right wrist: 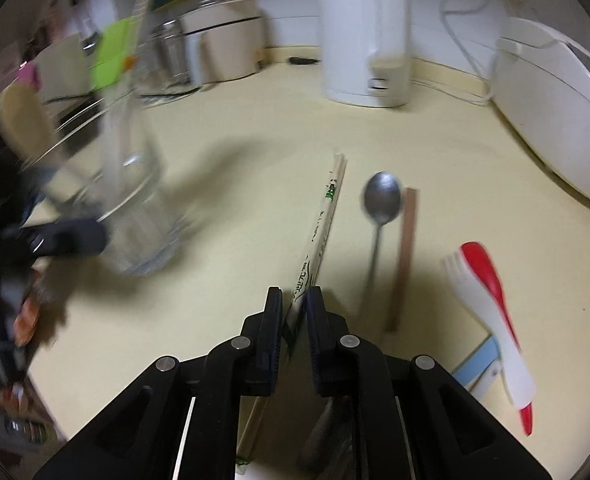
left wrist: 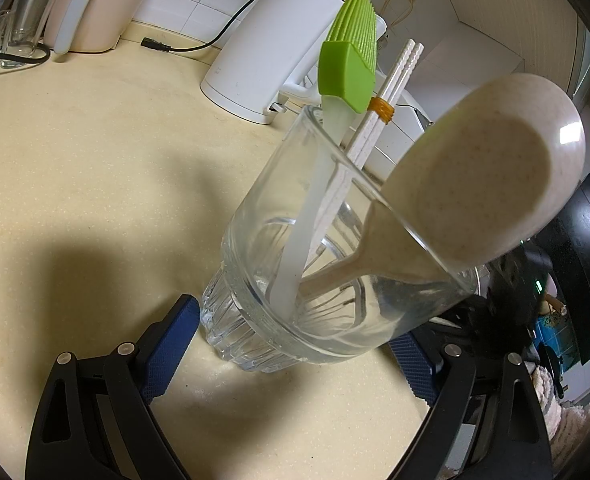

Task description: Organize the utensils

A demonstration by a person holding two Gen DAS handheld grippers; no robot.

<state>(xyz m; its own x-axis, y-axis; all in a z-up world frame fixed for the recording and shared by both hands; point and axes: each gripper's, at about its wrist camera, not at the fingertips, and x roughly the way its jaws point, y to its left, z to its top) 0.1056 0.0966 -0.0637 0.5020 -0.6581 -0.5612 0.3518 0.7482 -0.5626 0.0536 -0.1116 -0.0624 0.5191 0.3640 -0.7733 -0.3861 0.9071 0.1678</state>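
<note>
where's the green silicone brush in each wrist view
Left wrist: green silicone brush at top centre, standing head-up in the glass cup.
Right wrist: same brush at upper left, blurred, in the cup.
Shared landmark: the white kettle behind, on the counter.

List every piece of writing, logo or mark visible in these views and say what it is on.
Nothing can be quoted with confidence.
Paper chopstick sleeve: green logo and dark printed characters, too blurred to read.
White electric kettle: small grey mark near the base, too small to read.
Glass tumbler, green silicone brush, metal spoon: no text seen.
</note>
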